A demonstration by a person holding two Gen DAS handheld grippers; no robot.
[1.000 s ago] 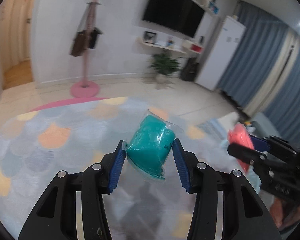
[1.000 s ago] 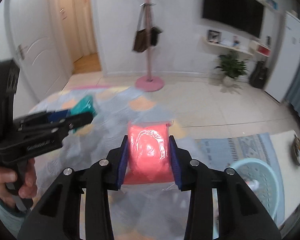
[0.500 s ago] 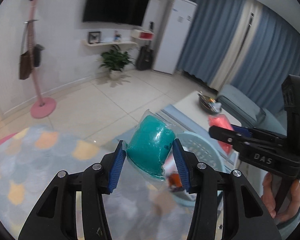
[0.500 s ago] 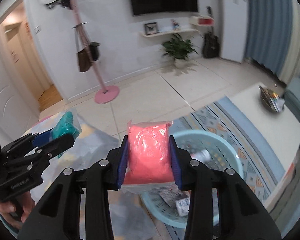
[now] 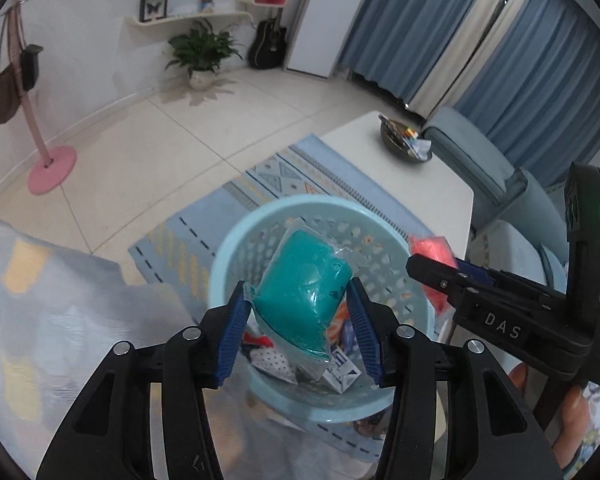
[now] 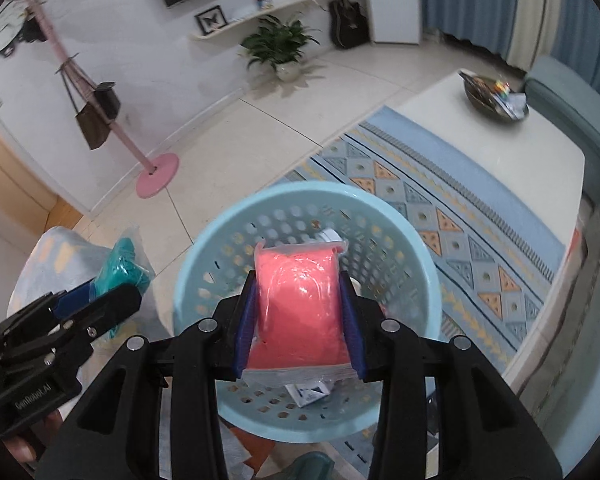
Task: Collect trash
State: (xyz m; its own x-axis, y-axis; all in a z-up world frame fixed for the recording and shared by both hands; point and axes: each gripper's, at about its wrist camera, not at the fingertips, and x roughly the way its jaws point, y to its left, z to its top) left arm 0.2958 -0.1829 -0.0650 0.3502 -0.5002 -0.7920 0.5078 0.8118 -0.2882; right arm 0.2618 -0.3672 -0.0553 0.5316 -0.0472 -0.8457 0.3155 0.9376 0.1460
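The left gripper (image 5: pixel 298 324) holds the teal packet (image 5: pixel 302 294) over the light-blue basket (image 5: pixel 236 248); its jaws have just been opening slightly, with the packet between the pads. The packet's long axis tilts up-right. The right gripper (image 6: pixel 298 326) clamps the pink packet (image 6: pixel 298 304), long axis upright, above the same basket.

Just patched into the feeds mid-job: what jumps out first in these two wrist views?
Two bright plastic-wrapped packets: a teal packet between the blue pads of the left gripper, whose jaws have just been opening, and a pink packet clamped in the right gripper. Both hang over the pale blue perforated basket on the patterned rug, with wrappers already lying in its bottom.
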